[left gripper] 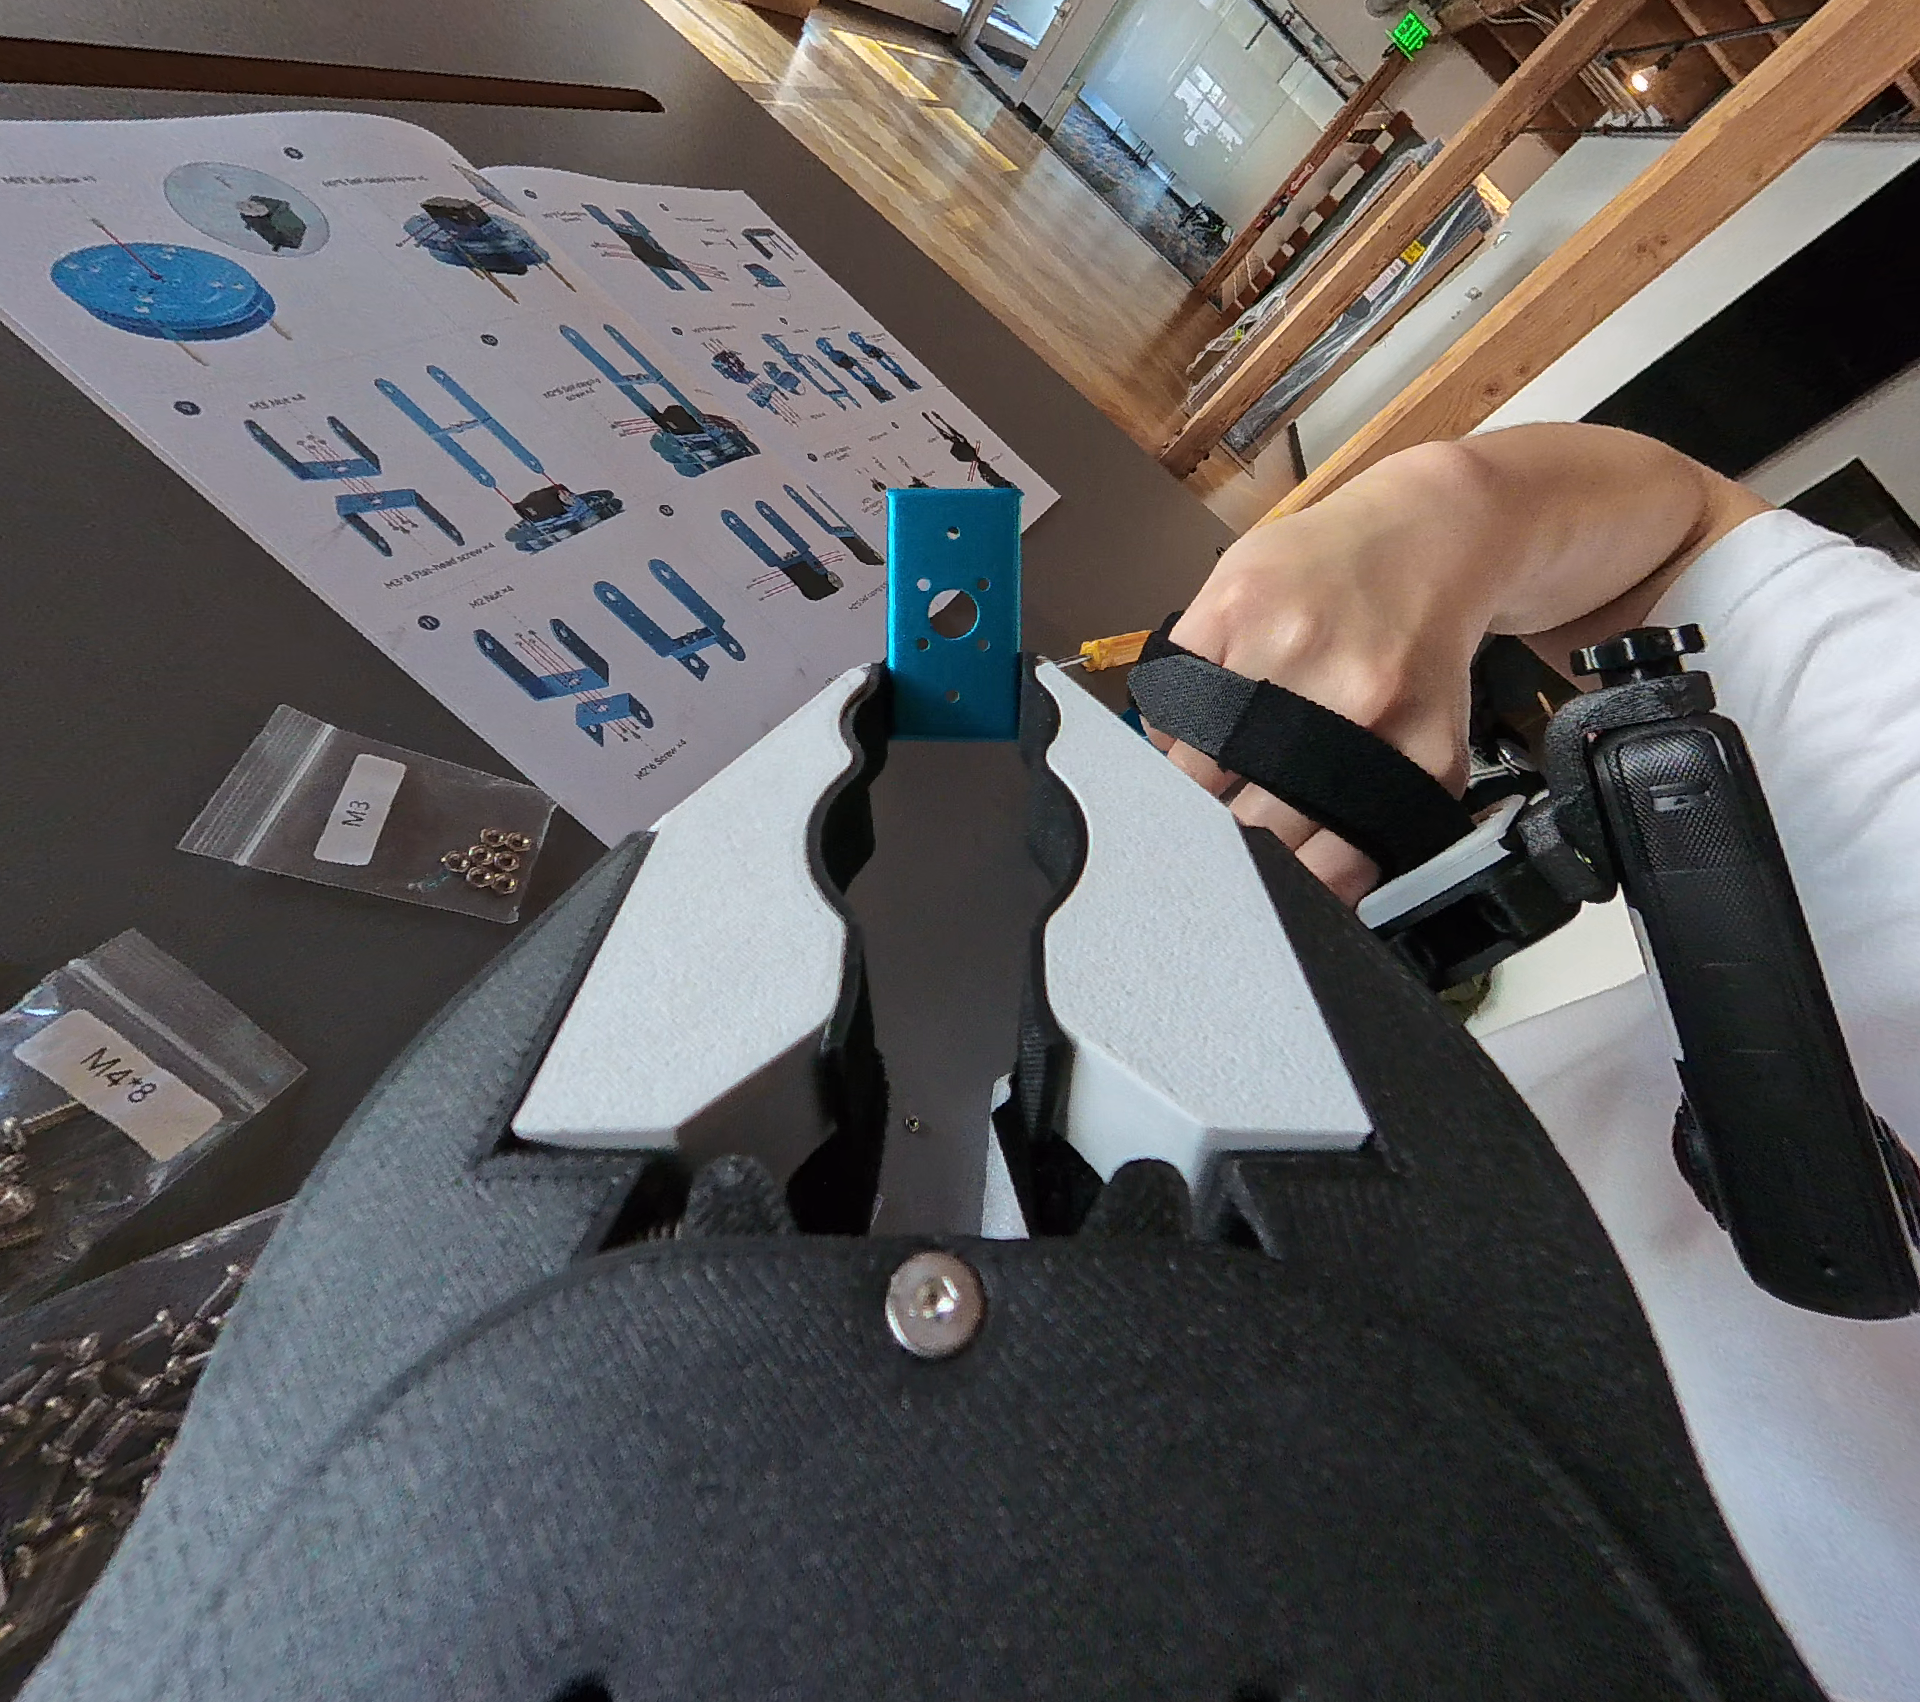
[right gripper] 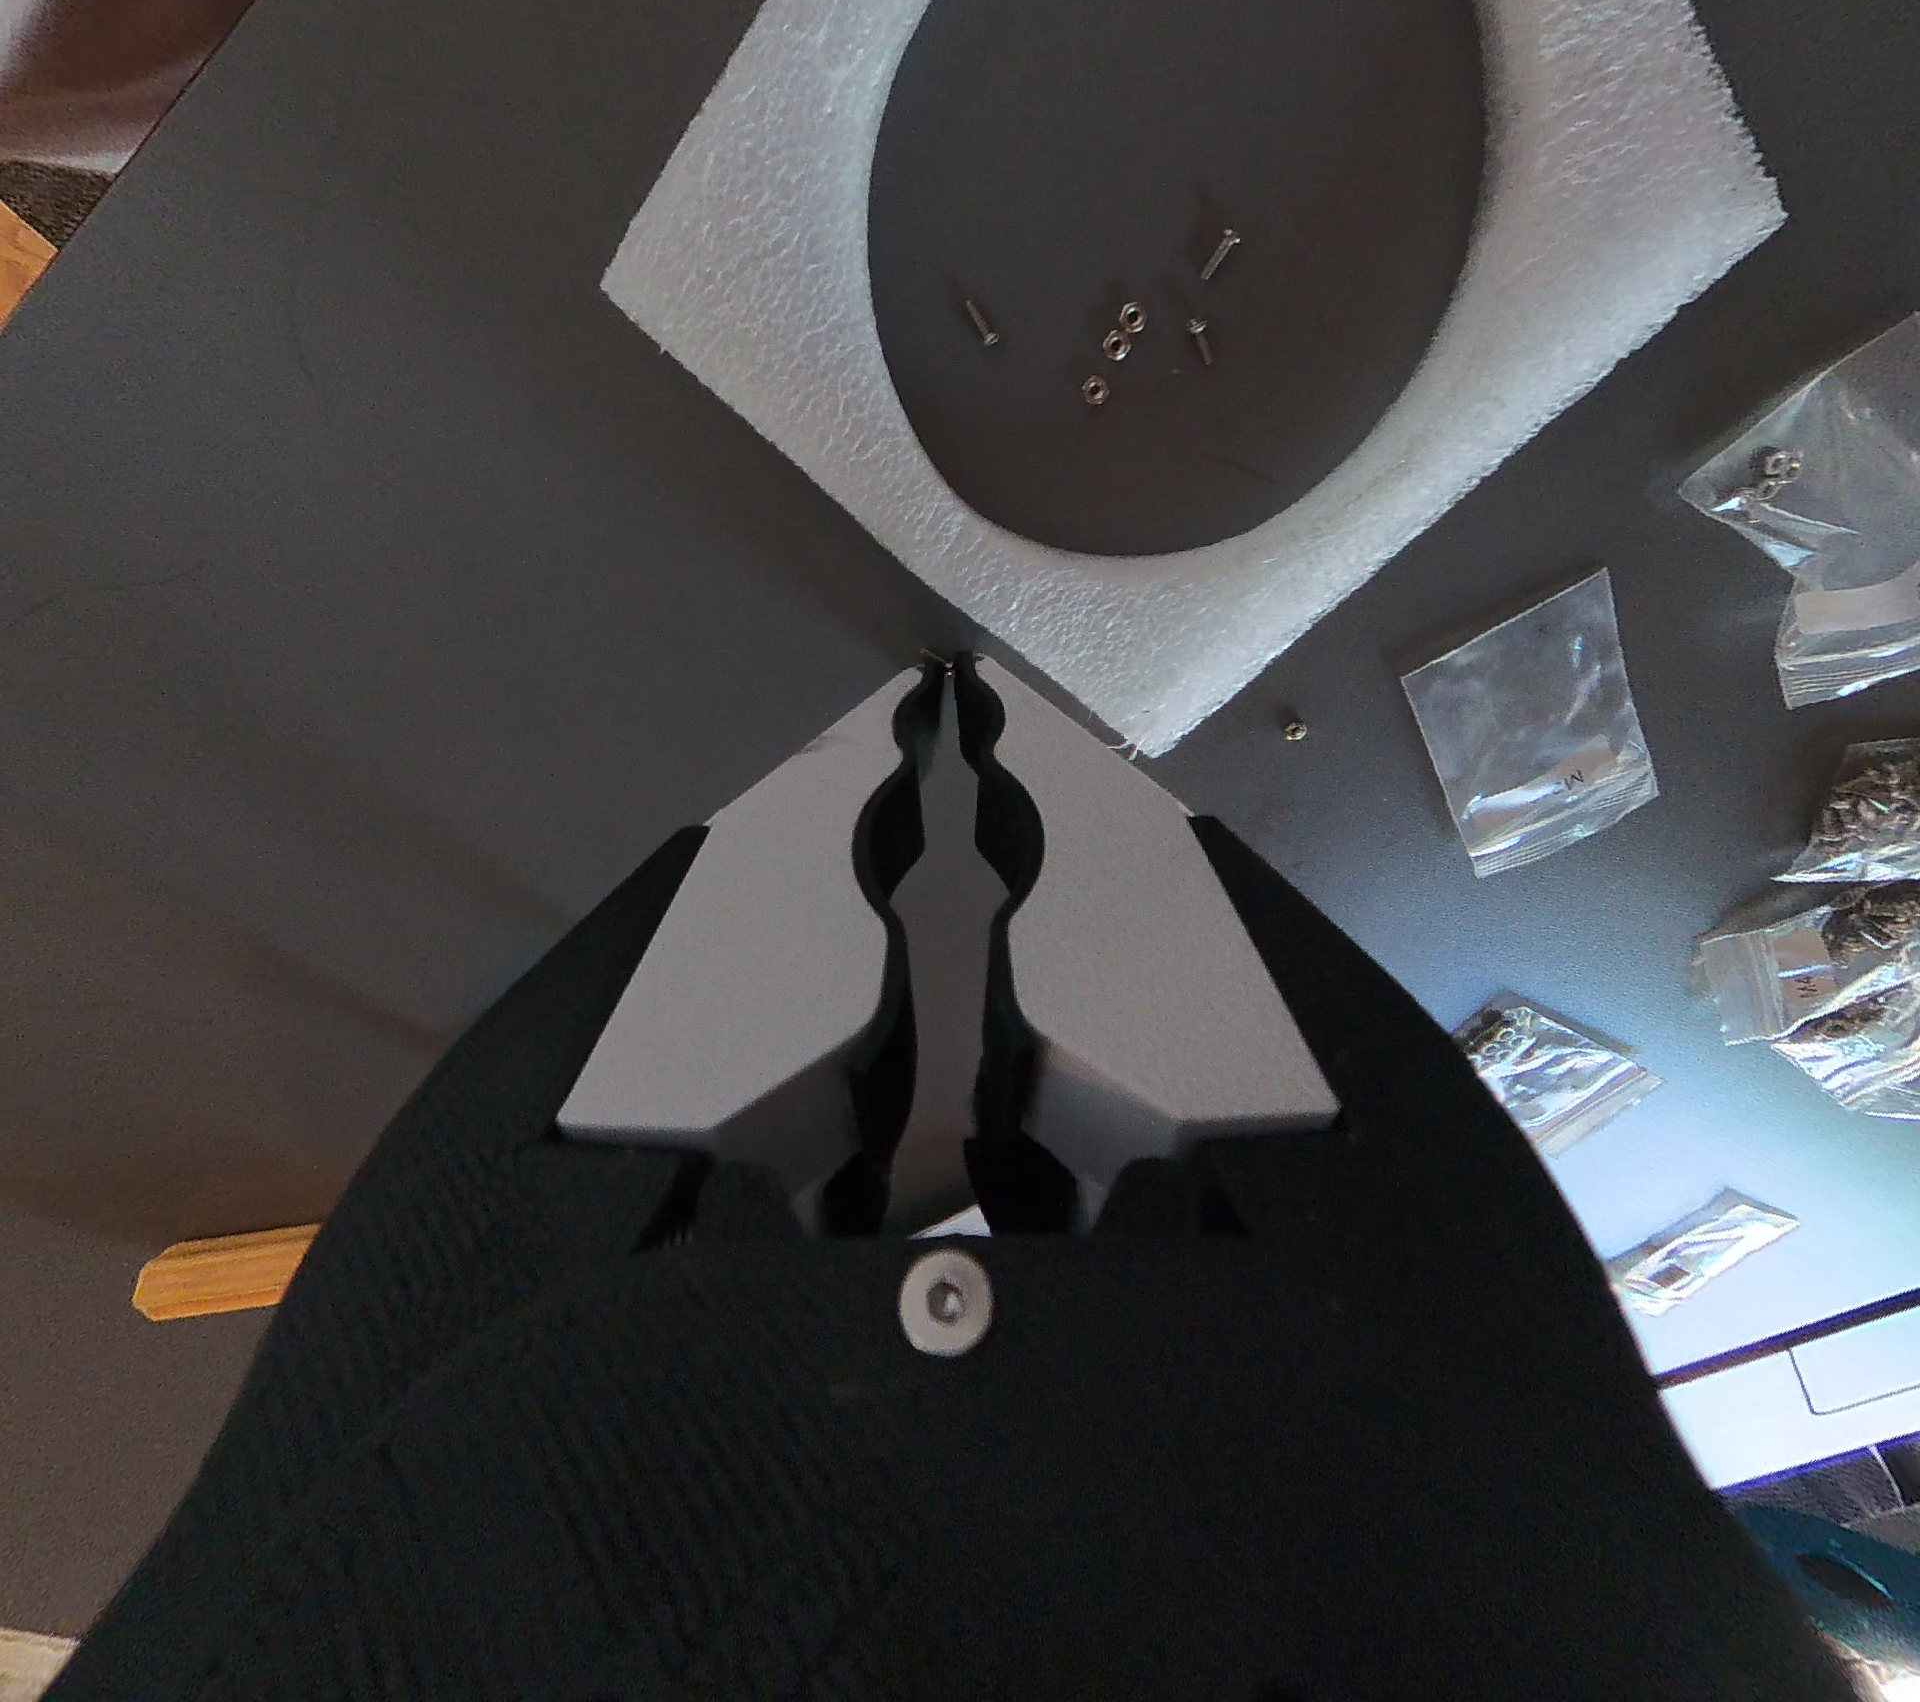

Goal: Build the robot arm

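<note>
My left gripper [left gripper: 954, 676] is shut on a blue metal bracket [left gripper: 954, 603] with several holes and holds it upright above the dark table [left gripper: 208, 665]. A person's hand [left gripper: 1382, 613] grips the other gripper's black handle [left gripper: 1745, 1008] to the right. My right gripper [right gripper: 948, 663] is shut on a tiny screw [right gripper: 943, 663] pinched at its fingertips, just off the near corner of a white foam square [right gripper: 769, 239]. The foam's round cut-out holds loose screws [right gripper: 1218, 252] and nuts [right gripper: 1120, 333].
An open instruction sheet [left gripper: 436, 426] lies beyond the bracket. Small zip bags of hardware [left gripper: 364, 805] lie at the left, and more bags [right gripper: 1527, 717] lie right of the foam. A loose nut [right gripper: 1294, 729] lies near the foam corner. A yellow-handled screwdriver [left gripper: 1112, 646] shows behind the hand. The gap from one gripper's tips to the other's is roughly 20 centimeters.
</note>
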